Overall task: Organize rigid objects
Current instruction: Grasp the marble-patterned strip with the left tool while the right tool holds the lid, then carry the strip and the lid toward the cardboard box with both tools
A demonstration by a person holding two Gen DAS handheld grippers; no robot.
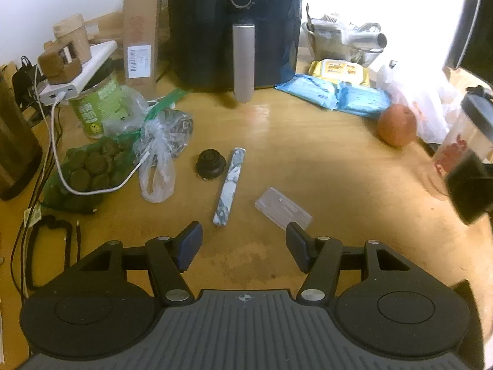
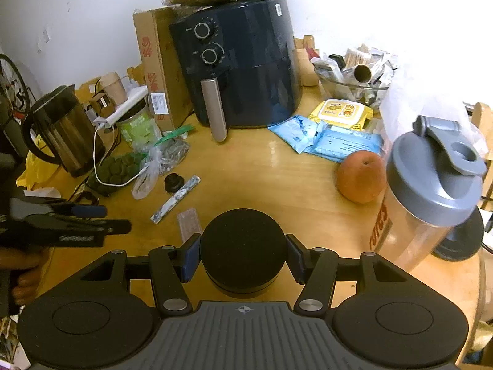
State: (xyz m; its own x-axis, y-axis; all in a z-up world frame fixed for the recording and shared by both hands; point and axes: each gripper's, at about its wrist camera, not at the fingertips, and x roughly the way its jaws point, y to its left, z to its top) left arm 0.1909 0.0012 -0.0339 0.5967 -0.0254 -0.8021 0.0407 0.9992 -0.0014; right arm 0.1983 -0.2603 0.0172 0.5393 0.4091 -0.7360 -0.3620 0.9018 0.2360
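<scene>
My right gripper (image 2: 243,254) is shut on a round black container (image 2: 242,246) and holds it over the wooden table (image 2: 262,169). My left gripper (image 1: 243,243) is open and empty, low over the table (image 1: 277,141). Just ahead of it lie a marbled grey-white bar (image 1: 229,186), a clear flat plastic piece (image 1: 282,209) and a small black knob (image 1: 209,162). The same bar (image 2: 175,199), clear piece (image 2: 188,223) and knob (image 2: 173,182) show left of centre in the right wrist view, with the left gripper (image 2: 118,219) beside them.
A dark air fryer (image 1: 234,27) stands at the back, a cardboard box (image 1: 141,24) beside it. A green can (image 1: 98,104), plastic bags (image 1: 157,154) and cables crowd the left. Blue wipe packs (image 1: 336,94), an orange fruit (image 2: 360,175) and a grey-lidded shaker bottle (image 2: 431,191) stand right. A kettle (image 2: 61,129) is far left.
</scene>
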